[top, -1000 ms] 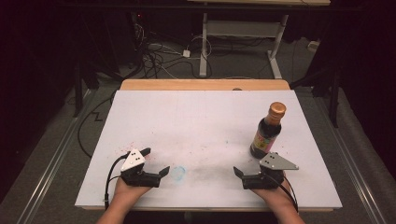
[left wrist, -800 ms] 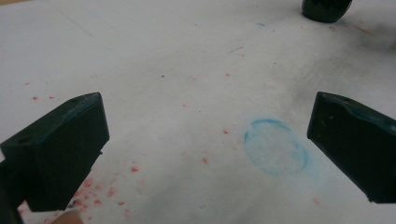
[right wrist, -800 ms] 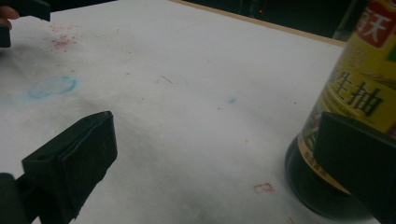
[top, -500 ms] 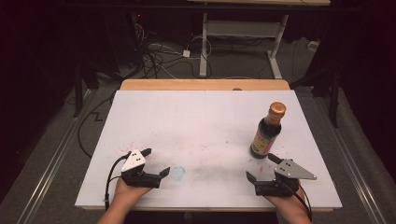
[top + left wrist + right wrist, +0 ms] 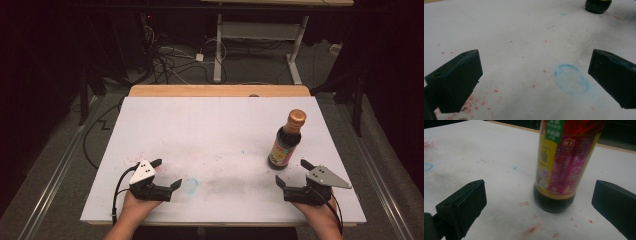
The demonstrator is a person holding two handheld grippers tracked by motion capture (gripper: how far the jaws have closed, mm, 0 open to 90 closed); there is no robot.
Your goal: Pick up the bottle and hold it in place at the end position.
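Note:
A dark sauce bottle (image 5: 287, 141) with an orange cap stands upright at the right of the white table top (image 5: 210, 130). My right gripper (image 5: 295, 174) rests just below it near the front edge, open, and its own view shows the bottle (image 5: 564, 170) close ahead between the spread jaws, untouched. At the front left my left gripper (image 5: 166, 173) is open with nothing in it. Its view looks over a faint blue ring (image 5: 572, 79) and red specks on the table, with the bottle's base (image 5: 598, 5) far off.
A wooden strip (image 5: 220, 91) borders the table's far edge. Beyond it on the floor lie tangled cables (image 5: 170, 60) and the white legs of a desk (image 5: 260, 45). A black cable (image 5: 95, 135) hangs off the table's left side.
My right gripper has drawn back toward the front edge and a little to the right, away from the bottle. The left gripper and the bottle have stayed put.

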